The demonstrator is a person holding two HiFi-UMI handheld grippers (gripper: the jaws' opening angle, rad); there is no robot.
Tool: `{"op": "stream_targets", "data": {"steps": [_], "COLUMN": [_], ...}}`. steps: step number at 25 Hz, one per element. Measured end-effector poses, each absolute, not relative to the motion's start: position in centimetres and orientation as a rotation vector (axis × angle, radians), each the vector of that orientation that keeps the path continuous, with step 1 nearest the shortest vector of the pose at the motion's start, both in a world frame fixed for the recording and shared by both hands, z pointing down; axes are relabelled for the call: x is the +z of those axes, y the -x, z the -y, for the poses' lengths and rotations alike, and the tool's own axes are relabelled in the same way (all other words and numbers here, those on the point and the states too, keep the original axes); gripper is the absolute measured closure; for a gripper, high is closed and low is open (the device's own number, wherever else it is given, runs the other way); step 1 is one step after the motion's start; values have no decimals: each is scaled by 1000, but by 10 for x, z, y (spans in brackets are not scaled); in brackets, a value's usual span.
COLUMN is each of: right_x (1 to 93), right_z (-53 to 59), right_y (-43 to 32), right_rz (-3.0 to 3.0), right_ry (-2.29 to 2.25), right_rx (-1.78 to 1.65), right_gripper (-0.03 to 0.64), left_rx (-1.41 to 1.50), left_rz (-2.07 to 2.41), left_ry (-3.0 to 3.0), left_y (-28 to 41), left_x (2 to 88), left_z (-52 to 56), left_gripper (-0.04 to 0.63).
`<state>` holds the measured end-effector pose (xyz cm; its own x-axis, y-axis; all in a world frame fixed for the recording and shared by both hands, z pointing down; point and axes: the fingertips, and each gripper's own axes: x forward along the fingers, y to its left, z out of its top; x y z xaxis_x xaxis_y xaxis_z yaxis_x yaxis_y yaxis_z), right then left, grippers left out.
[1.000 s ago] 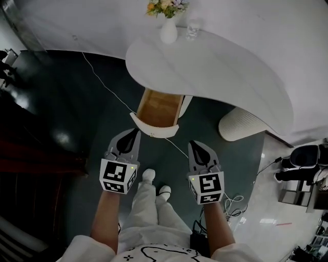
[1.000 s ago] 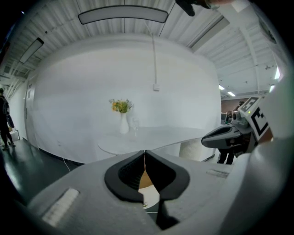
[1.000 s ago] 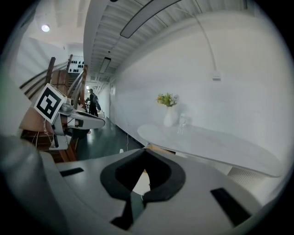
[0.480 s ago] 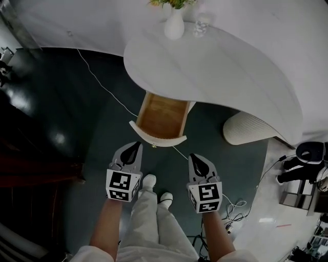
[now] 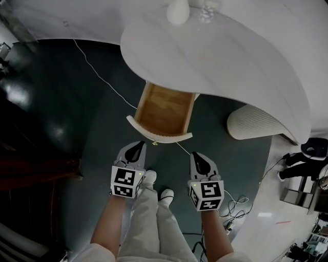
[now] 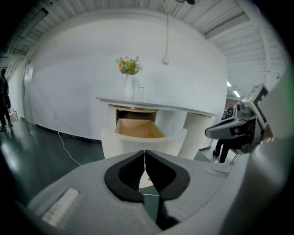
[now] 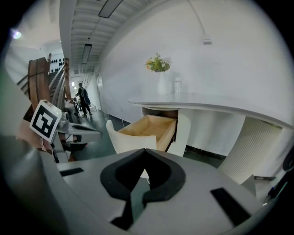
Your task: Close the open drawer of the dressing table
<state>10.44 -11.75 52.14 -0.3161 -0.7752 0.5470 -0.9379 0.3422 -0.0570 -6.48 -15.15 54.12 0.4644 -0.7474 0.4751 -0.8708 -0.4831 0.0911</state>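
Note:
The white dressing table (image 5: 220,56) has one drawer (image 5: 165,109) pulled out, its wooden inside bare and its curved white front (image 5: 159,135) facing me. My left gripper (image 5: 135,148) hovers just short of that front, at its left end, shut and empty. My right gripper (image 5: 199,159) is level with it, a little right of the front, also shut and empty. In the left gripper view the drawer (image 6: 138,129) lies straight ahead beyond the closed jaws (image 6: 145,153). In the right gripper view the drawer (image 7: 149,128) is ahead, slightly left, past the closed jaws (image 7: 146,153).
A white vase (image 5: 178,11) with flowers and a glass (image 5: 206,14) stand on the tabletop. A white ribbed stool (image 5: 253,123) sits right of the drawer. A thin cable (image 5: 97,71) runs across the dark floor under the drawer. The person's shoes (image 5: 148,177) are between the grippers.
The view has shifted forward over the table, so the vase now sits at the top edge. Both grippers have stayed shut and close to the drawer front. The drawer looks equally far out.

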Motion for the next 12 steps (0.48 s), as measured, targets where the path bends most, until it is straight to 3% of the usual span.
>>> {"op": "stream_targets", "data": {"steps": [12], "right_x": [580], "right_z": [125], "right_y": [-100], "right_rz": [2150], "right_ry": [-1493], "right_rx": [558], "right_gripper": [621], "left_rx": [663], "left_rz": [1287], "left_ry": [-2374], "left_y": [63], "left_x": [631], "left_z": [157], "left_gripper": [577]}}
